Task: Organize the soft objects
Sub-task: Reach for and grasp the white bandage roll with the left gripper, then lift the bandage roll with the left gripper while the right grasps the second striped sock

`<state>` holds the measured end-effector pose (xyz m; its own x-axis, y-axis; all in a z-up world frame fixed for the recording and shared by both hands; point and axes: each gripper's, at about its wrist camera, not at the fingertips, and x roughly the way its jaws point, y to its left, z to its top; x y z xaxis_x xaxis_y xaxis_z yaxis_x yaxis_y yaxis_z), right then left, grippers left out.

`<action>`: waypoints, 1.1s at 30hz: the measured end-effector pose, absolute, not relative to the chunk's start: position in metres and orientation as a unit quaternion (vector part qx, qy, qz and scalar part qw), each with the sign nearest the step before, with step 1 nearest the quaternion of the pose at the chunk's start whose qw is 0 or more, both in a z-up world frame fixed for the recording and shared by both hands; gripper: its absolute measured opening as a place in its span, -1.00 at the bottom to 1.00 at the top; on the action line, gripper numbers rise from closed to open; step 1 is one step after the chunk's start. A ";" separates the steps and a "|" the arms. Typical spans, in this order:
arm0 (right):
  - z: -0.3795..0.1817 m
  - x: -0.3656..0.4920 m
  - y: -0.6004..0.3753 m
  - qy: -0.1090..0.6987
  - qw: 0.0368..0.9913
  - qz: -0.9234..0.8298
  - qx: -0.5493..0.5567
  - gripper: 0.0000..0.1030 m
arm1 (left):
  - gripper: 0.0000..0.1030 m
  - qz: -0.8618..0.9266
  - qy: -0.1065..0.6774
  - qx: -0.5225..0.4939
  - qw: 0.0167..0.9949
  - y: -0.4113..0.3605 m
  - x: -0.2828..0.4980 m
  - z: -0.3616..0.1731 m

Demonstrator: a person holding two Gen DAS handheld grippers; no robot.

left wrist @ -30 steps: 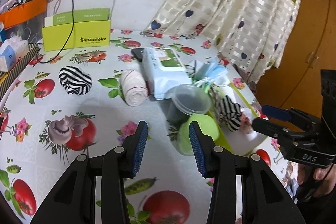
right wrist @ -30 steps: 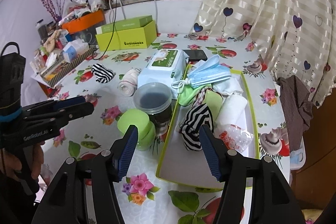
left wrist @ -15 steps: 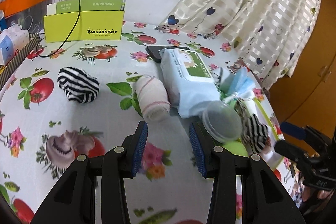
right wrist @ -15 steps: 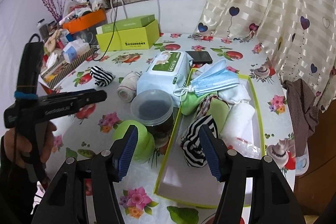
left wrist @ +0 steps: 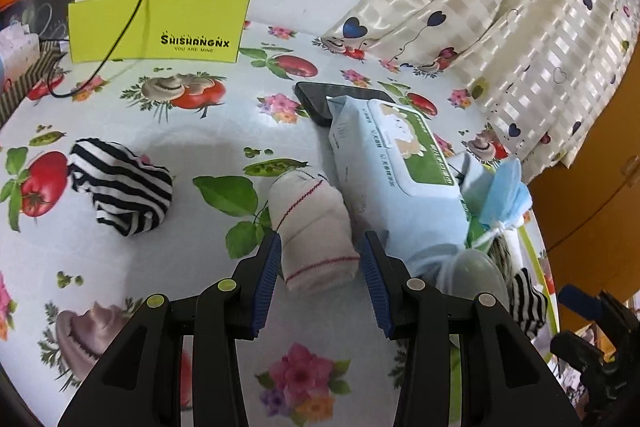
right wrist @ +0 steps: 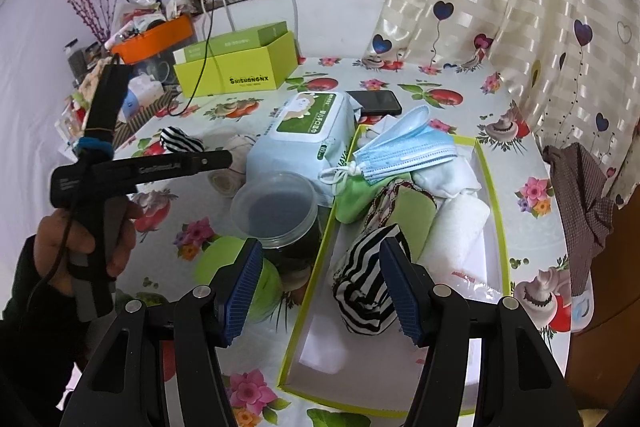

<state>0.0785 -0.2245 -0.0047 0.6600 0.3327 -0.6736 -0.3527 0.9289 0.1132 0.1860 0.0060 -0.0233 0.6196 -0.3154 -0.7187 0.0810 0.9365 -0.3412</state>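
A white rolled sock (left wrist: 312, 227) with thin red lines lies on the fruit-print tablecloth beside a wet-wipes pack (left wrist: 400, 179). My left gripper (left wrist: 320, 279) is open, and the sock's near end sits between its blue pads without being squeezed. To the left lies a black-and-white striped sock (left wrist: 120, 195). My right gripper (right wrist: 320, 287) hangs open over the near edge of a lime-rimmed tray (right wrist: 496, 227). The tray holds another striped sock (right wrist: 364, 287) by the right finger, white rolled cloths (right wrist: 456, 227), green pieces and a blue face mask (right wrist: 404, 151).
A clear tub (right wrist: 276, 211) and a green lid (right wrist: 224, 267) stand left of the tray. A phone (left wrist: 332, 99) lies behind the wipes, with a lime box (left wrist: 160, 27) and a cable at the back. A curtain hangs on the right and a brown checked cloth (right wrist: 576, 195) drapes the table edge.
My left gripper has swept away from the tub and green lid to the white sock, which now lies between its open fingers. The right gripper has shifted only slightly over the tray.
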 end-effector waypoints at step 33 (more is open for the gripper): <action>0.012 0.075 -0.181 0.359 0.910 0.203 -0.051 0.18 | -0.27 -0.080 0.364 -0.101 0.922 0.035 0.133 -0.005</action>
<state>0.0749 -0.1809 0.0122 0.6597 0.3321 -0.6742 -0.4053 0.9127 0.0530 0.1328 0.0349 -0.0052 0.7219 -0.2210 -0.6558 0.0733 0.9667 -0.2451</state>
